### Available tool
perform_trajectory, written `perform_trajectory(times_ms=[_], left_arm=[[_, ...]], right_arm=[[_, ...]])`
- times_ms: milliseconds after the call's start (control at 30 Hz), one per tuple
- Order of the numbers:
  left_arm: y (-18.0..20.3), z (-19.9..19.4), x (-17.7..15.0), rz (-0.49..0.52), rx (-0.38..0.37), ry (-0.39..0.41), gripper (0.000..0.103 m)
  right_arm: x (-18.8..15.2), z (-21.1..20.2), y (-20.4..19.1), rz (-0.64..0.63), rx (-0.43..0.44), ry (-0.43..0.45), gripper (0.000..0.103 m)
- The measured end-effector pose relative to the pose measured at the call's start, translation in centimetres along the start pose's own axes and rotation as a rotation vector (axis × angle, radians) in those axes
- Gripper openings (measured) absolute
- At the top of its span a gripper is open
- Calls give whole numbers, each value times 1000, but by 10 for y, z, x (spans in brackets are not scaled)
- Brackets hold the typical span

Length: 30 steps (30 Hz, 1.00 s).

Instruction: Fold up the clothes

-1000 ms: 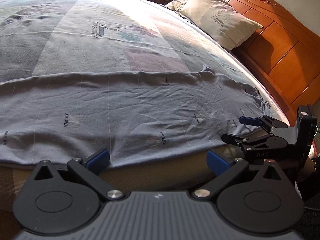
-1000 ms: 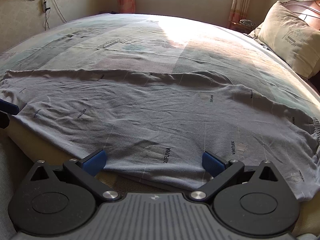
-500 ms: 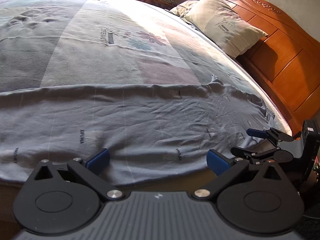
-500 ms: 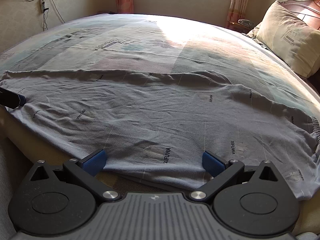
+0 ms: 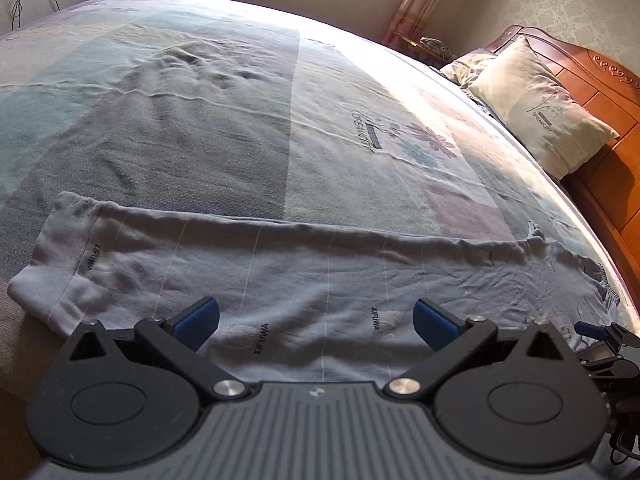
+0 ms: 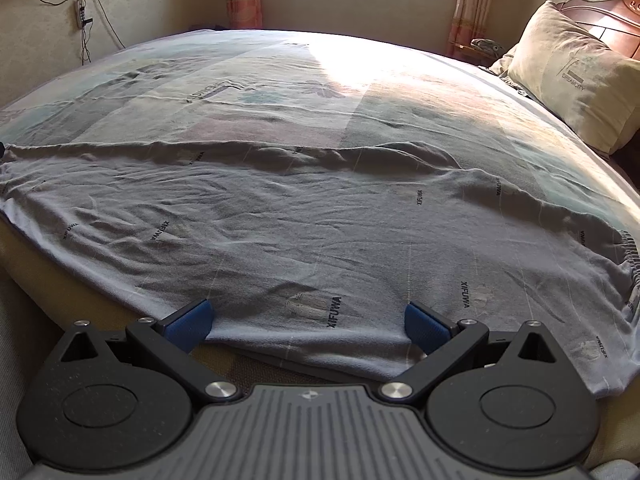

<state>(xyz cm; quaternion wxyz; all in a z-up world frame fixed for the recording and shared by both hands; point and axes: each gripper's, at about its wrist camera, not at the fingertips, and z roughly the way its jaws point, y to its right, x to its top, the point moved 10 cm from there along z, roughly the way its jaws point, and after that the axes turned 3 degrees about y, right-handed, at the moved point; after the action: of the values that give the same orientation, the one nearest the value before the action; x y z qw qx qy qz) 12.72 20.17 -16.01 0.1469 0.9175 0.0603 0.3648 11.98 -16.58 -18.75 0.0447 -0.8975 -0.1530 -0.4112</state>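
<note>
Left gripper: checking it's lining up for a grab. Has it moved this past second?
Yes. The left gripper swung leftward: the pillow slid right, and the garment's left end appeared.

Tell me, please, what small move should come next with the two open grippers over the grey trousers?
Probably lower both and close on the near edge: the left gripper and right gripper are open, hovering at the flat grey trousers, holding nothing.

Grey printed trousers flat on bed
</note>
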Motion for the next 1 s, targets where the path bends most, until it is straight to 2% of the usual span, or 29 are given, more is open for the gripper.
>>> perform_trajectory(times_ms=[33,200,267,367,467,533,667,767,867,1000], left_arm=[[-1,4,-6,4,15,-16,102],[2,-16,-35,89,35,7,102],[0,-23,-30,101,42,9,102],[-9,-28,-10,114,73,57,102],[-26,-16,-1,70,86,48,102],[-43,-6,-8,25,111,16,102],[-50,-18,-10,-13,91,62,102],[-53,-22,2,13,106,81,102],[-60,-14,19,21,129,91,102],[-74,3,32,-14,120,104,102]], right_arm=[[0,0,0,0,-1,-1,103],[0,0,0,3,-2,-1,103],[0,0,0,3,-4,0,103],[-1,0,-1,4,-5,0,103],[0,0,-1,6,-9,-2,103],[0,0,-1,6,-10,-4,103],[0,0,-1,7,-12,-3,103],[0,0,0,9,-12,-1,103],[0,0,-1,10,-14,-1,103],[0,0,-1,10,-16,-5,103]])
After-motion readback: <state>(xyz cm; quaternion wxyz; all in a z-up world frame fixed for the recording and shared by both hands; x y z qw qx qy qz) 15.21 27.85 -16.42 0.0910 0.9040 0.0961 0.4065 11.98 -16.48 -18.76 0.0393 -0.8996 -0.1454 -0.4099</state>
